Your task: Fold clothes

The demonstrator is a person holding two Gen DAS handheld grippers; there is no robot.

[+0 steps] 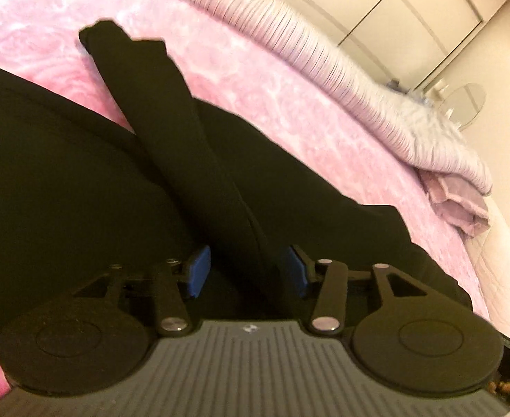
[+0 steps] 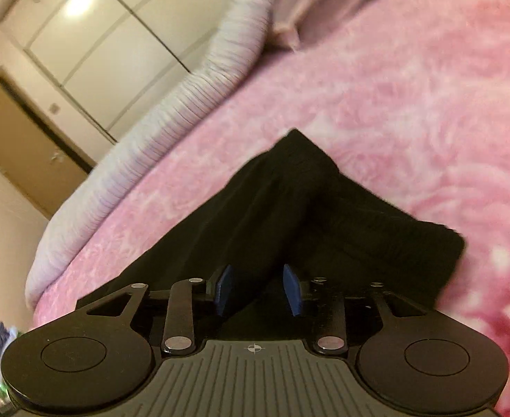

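Left wrist view: left gripper [image 1: 246, 271] nearest, blue pads [image 1: 197, 272] parted, nothing pinched — black garment [image 1: 81, 160] lies beneath, spread on pink bedspread [image 1: 289, 104]. Narrow strip, likely sleeve [image 1: 150, 104], crosses inward over body, probably laid so for fold.

Right wrist view: right gripper [image 2: 258, 290] likewise unclenched over garment's near part, cloth free. Far corner of garment points toward ribbed quilt [image 2: 150, 132] at bed's edge — bundle looks partly folded.
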